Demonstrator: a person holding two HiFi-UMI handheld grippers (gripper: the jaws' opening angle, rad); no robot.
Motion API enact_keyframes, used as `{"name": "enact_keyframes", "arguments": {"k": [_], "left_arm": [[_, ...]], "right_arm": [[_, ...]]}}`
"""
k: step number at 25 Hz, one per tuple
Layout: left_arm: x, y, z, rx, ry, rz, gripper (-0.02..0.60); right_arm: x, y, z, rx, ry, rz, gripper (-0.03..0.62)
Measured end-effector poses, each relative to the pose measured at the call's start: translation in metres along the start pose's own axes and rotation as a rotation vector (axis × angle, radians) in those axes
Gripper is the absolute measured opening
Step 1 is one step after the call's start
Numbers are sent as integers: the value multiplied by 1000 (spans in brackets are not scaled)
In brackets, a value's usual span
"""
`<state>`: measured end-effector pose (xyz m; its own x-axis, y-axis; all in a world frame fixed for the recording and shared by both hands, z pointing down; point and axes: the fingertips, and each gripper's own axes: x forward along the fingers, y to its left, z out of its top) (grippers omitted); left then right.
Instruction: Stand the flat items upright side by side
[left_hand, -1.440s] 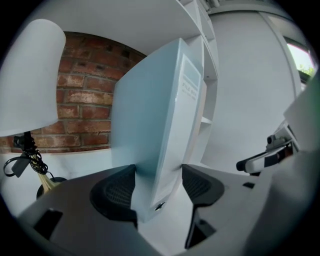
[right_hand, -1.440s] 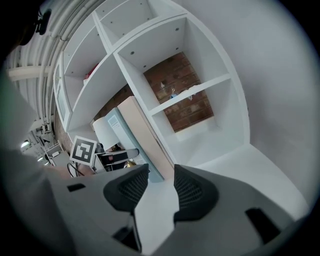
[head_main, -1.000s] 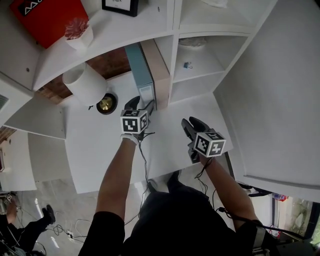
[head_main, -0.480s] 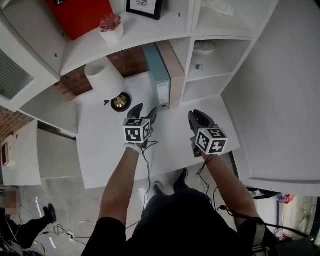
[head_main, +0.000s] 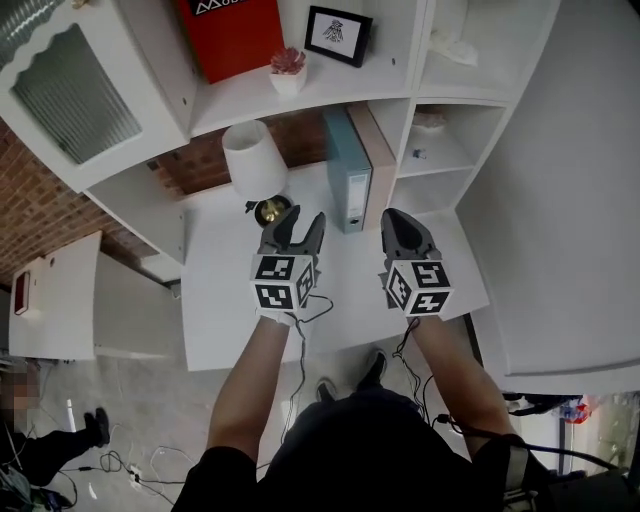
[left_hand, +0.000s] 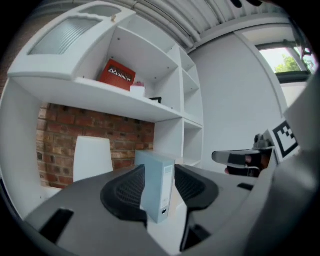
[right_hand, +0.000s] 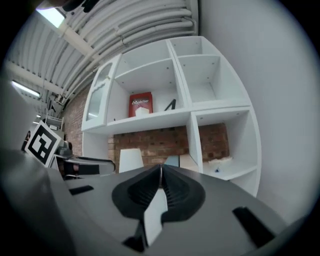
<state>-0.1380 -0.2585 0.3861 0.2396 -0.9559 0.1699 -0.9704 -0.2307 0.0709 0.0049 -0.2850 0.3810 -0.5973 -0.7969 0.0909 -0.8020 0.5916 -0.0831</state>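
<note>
White lamp (head_main: 252, 155) beside upright binders (head_main: 348, 170); left hand-held gripper (head_main: 298, 220) half-open, just closing, empty; right hand-held gripper (head_main: 398, 226) shut

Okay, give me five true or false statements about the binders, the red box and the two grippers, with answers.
1. The blue binder stands upright on the desk. True.
2. The beige binder lies flat on the desk. False: it stands upright right beside the blue binder.
3. The right gripper is shut with nothing in it. True.
4. The red box sits on the desk next to the lamp. False: it is up on the shelf above.
5. The left gripper clamps the blue binder. False: its jaws stand apart, have just been closing, and hold nothing; the binder is farther back.
</note>
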Motion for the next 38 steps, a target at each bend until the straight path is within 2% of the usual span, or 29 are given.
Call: {"name": "enact_keyframes", "arguments": {"k": [3,8,14,19,25,38], "left_arm": [[-30,-5,33,2,-83,12,135],[-80,-5,67,67,-184,48,58],[-129,14,88,79,-268,119,48],[-151,24,94,98,-293,147,48],[-161,42,90,75,-292,175,48],[-159,54,81,43,-285,182,48]], "right_arm": [[-9,27,31,-51,-76,6,3],[-25,71,68,-130,-172,27,0],[-41,115,89,-206,-219,75,0],[-46,139,94,-224,-236,119,0],[-39,159,95,-214,-230,158,0],[-30,162,88,-235,-213,145,0]]}}
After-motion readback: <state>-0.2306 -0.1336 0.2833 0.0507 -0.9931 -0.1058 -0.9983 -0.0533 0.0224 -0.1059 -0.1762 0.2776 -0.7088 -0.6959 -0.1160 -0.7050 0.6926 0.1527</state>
